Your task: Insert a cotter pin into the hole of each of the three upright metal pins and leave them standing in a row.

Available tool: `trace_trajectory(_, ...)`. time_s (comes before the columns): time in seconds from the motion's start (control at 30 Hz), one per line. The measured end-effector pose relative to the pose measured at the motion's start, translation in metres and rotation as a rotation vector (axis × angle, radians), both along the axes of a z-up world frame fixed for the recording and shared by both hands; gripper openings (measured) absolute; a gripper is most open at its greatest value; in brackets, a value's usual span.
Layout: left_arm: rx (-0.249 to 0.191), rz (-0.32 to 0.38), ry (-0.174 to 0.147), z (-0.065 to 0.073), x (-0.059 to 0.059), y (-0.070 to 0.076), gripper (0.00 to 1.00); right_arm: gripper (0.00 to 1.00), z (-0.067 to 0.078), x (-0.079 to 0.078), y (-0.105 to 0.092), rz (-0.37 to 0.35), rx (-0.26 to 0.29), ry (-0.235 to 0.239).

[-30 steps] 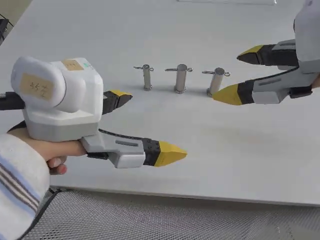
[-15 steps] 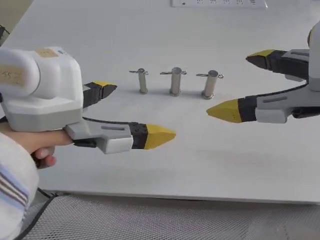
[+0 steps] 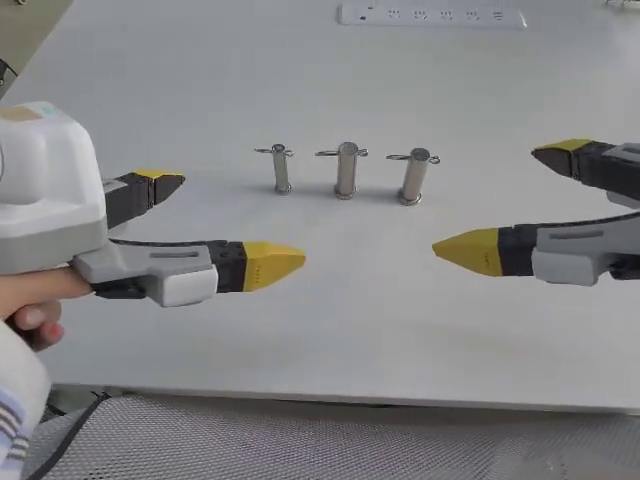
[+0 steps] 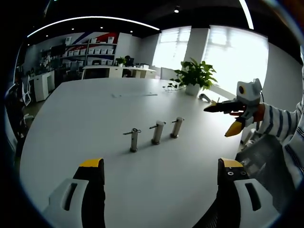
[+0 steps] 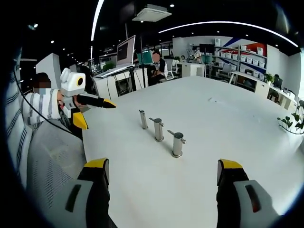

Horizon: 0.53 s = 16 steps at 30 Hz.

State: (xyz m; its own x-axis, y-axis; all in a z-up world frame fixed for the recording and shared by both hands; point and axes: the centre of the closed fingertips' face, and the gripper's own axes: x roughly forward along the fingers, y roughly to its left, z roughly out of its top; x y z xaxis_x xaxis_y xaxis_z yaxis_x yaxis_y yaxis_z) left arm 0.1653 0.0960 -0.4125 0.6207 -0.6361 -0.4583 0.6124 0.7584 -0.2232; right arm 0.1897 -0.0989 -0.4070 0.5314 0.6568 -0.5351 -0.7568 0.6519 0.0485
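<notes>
left gripper and right gripper have pulled back, jaws spread and empty; ahead of them three pins stand in a row, each with its cotter pin, job looks done

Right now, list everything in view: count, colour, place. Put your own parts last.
metal pins: 3, silver, upright in a row mid-table
cotter pins: 3, silver, one through the top of each metal pin
table: 1, white, under everything
power strip: 1, white, far edge of the table
potted plant: 1, green, far end of the table
left gripper: 1, grey with yellow tips, open, left of the row
right gripper: 1, same colours, open, right of the row
hand: 1, holding the left gripper
</notes>
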Motion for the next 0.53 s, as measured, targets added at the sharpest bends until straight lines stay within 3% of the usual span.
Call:
trace_trajectory(0.23, 0.017, 0.018, 0.022, -0.010, -0.007, 0.008, 0.99, 0.96, -0.004, -0.008, -0.006, -0.038, 0.003, 0.036)
trace_trajectory(0.4, 0.015, 0.013, 0.034, -0.011, -0.010, 0.010, 0.99, 0.97, -0.010, -0.011, -0.010, -0.060, -0.026, 0.059)
trace_trajectory(0.53, 0.012, 0.014, 0.042, -0.013, -0.011, 0.011, 0.99, 0.98, -0.009, -0.011, -0.008, -0.068, -0.011, 0.040)
